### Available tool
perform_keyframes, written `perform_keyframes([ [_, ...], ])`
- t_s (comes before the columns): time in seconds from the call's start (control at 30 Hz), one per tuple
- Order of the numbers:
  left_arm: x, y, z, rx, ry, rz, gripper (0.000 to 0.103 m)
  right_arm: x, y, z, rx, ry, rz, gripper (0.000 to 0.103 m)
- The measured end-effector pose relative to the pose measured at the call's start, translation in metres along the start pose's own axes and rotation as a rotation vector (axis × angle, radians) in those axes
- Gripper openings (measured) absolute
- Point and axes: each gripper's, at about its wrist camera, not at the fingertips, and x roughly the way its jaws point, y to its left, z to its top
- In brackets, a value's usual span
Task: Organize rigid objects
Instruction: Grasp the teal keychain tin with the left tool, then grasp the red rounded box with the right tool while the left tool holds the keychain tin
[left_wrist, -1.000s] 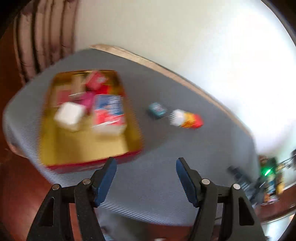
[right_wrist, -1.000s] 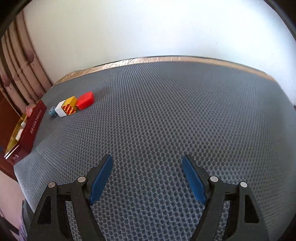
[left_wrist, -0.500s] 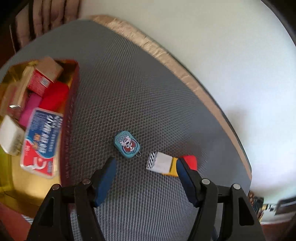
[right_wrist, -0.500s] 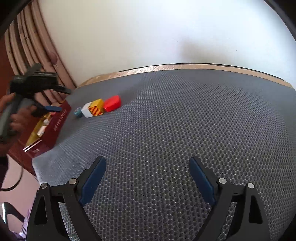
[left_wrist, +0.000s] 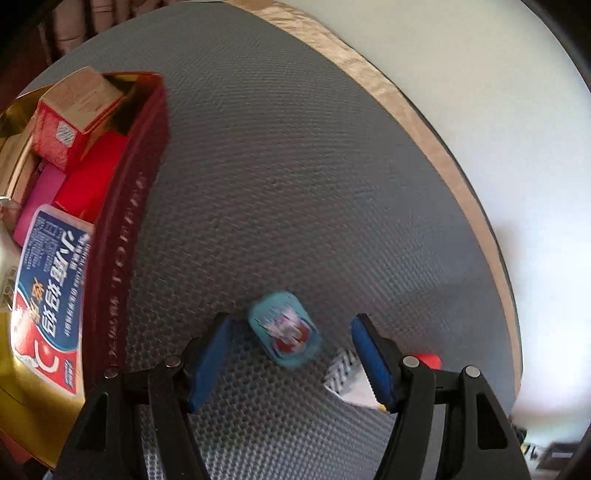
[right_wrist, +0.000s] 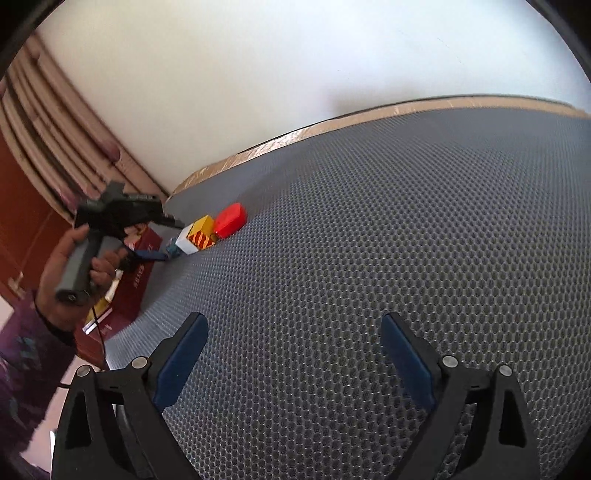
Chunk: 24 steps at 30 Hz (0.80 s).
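A small teal tin (left_wrist: 283, 329) with a cartoon print lies on the grey mat between the open fingers of my left gripper (left_wrist: 290, 349); the fingers stand apart from it. A white, yellow and red striped box (left_wrist: 347, 380) lies just right of it, partly behind the right finger, with a red piece (left_wrist: 426, 359) beyond. In the right wrist view the left gripper (right_wrist: 162, 236) reaches the teal tin (right_wrist: 173, 251) beside the striped box (right_wrist: 197, 236) and the red piece (right_wrist: 229, 219). My right gripper (right_wrist: 291, 354) is open and empty over bare mat.
A dark red box (left_wrist: 122, 229) with a gold inside stands at the left and holds several packs, among them a blue and red packet (left_wrist: 48, 295) and a red carton (left_wrist: 70, 114). The mat's tan far edge (left_wrist: 424, 125) meets a white wall. Curtains (right_wrist: 55, 129) hang at the left.
My left gripper has swung from over the box to the teal tin and come down around it. My right gripper has turned a little left; the left hand has come into its view.
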Motion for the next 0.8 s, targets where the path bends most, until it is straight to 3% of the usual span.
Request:
perform_keyframes([
  [0.23,0.006,-0.009,0.006,0.044,-0.041,0.036,0.068,-0.01,-0.02,0.005,0.072,0.004,0.04,0.097],
  [0.3,0.011,-0.018,0.004,0.076,-0.049,0.083,0.055,-0.014,-0.023,0.005,0.079,0.002,0.044,0.097],
  [0.33,0.011,-0.021,0.003,0.087,-0.054,0.103,0.037,-0.017,-0.025,0.006,0.08,0.002,0.044,0.097],
  [0.37,0.01,-0.024,0.0,0.083,-0.051,0.106,0.034,-0.019,-0.026,0.006,0.079,0.002,0.043,0.097],
  [0.6,0.01,-0.019,0.003,0.084,-0.022,0.025,0.033,-0.017,-0.024,0.008,0.079,0.002,0.042,0.097],
  [0.8,-0.017,-0.037,-0.029,0.204,-0.067,-0.026,0.033,-0.013,-0.022,0.01,0.077,0.0,0.032,0.097],
])
